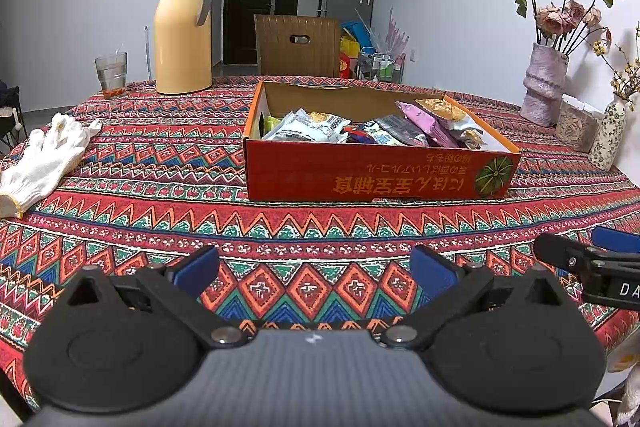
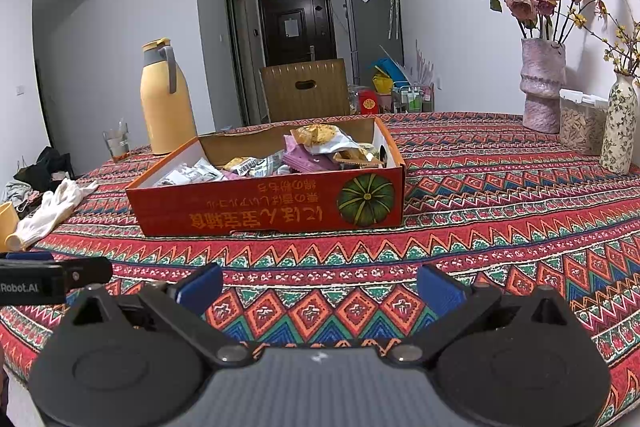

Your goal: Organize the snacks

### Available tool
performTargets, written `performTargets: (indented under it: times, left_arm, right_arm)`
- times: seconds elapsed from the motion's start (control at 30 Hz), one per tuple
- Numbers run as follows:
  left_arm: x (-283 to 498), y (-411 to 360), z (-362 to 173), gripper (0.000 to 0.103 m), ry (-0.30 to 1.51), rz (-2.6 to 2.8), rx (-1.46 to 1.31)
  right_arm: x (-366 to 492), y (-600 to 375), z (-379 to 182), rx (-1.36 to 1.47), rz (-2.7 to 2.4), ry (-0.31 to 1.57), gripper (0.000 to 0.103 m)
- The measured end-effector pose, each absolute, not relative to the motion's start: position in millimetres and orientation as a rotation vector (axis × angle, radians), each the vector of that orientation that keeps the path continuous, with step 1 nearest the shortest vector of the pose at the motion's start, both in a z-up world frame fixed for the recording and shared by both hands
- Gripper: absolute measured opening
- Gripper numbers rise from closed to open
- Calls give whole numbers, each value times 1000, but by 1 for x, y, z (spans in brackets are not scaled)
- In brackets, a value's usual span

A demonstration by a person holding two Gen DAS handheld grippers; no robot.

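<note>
1. Left gripper (image 1: pixel 316 273), lower centre of the left wrist view: blue-padded jaws spread wide, nothing between them, above the patterned tablecloth (image 1: pixel 160 187).
2. Right gripper (image 2: pixel 320 285), lower centre of the right wrist view: jaws likewise apart and empty; its tip also shows at the right edge of the left view.
3. Red cardboard box (image 1: pixel 360 175), centre of frame, open-topped, on the tablecloth.
4. Snack packets (image 1: pixel 308 127), heaped inside the box, several leaning on its right wall.
5. Yellow thermos (image 1: pixel 183 35), upper left, beside a glass (image 1: pixel 111 73).
6. White glove (image 1: pixel 44 159), left edge.
7. Vase of dried roses (image 1: pixel 544 83), upper right.
</note>
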State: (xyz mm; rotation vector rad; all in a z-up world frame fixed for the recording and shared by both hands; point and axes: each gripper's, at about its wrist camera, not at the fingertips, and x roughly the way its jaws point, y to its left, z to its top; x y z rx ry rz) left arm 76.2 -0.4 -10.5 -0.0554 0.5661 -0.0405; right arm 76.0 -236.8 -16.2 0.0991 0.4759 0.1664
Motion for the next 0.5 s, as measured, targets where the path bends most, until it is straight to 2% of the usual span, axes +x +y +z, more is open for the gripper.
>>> performTargets:
  times: [0.5]
  left_arm:
    - [77, 0, -13, 103, 564, -47, -58]
  right_arm:
    - [76, -237, -19, 99, 168, 485, 103]
